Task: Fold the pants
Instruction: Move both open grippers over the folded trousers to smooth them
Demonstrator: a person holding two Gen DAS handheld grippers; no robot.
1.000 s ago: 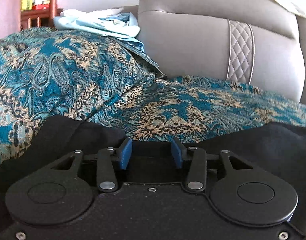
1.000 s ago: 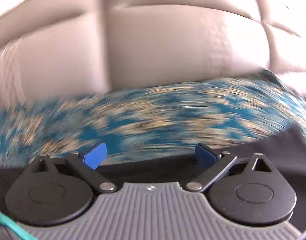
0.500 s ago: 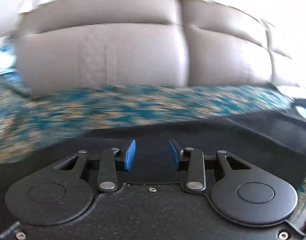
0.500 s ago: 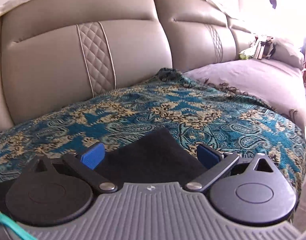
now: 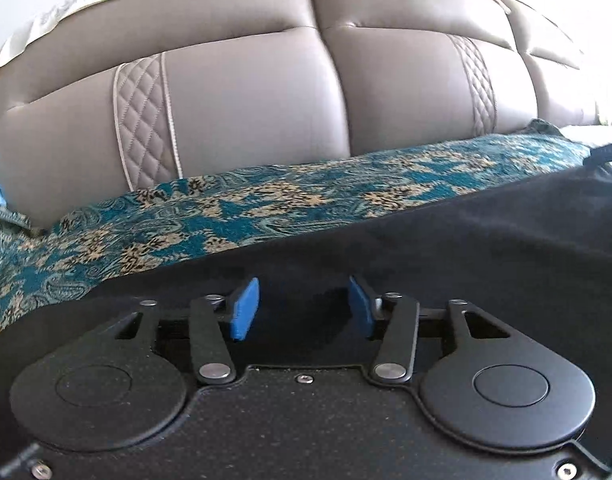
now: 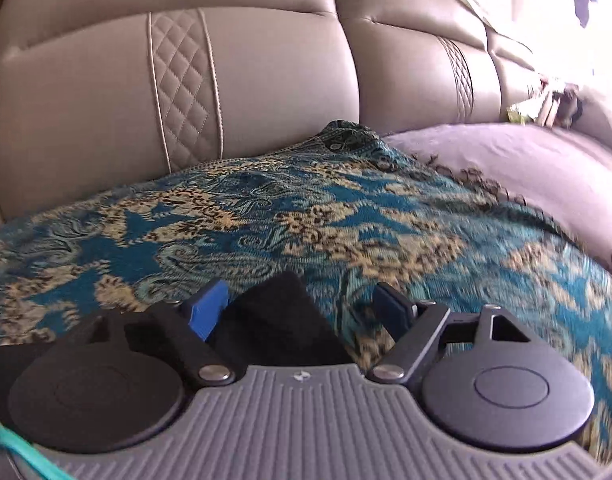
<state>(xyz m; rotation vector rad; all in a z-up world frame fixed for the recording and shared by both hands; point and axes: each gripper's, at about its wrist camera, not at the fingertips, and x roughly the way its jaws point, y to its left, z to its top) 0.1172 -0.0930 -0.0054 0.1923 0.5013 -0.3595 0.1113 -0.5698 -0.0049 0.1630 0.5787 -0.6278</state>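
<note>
Pants [image 5: 446,240], black, one item: spread over the patterned throw, lying under and ahead of your left gripper [image 5: 301,306] and running off toward its right side. A corner of the same black cloth [image 6: 273,320] reaches up between the pads of your right gripper [image 6: 301,308].

Left gripper, state: jaws partly apart and opening; blue pads [image 5: 245,308] stand clear of each other with dark cloth seen in the gap below them. You cannot tell from this view whether the pads touch the cloth.

Right gripper, state: jaws wide and closing; the left blue pad [image 6: 207,308] sits just beside the edge of the black corner, the right pad [image 6: 394,306] stands apart from it over the throw. No pinch is shown.

Throw [image 6: 346,216], teal with tan and black paisley: covers the seat ahead of both grippers; its fringed edge lies ahead and to the right of your right gripper.

Sofa backrest [image 5: 245,92], grey leather with quilted diamond strips [image 5: 143,120]: stands beyond the throw, straight ahead of both grippers.

Seat cushion [image 6: 526,160], pale lilac-grey: beyond the throw's fringe, far right of your right gripper.

Small clutter [image 6: 546,104]: at the far right end of the sofa, too blurred to name.

Cord [image 6: 21,452], teal: crosses the lower left corner beside your right gripper's body.
</note>
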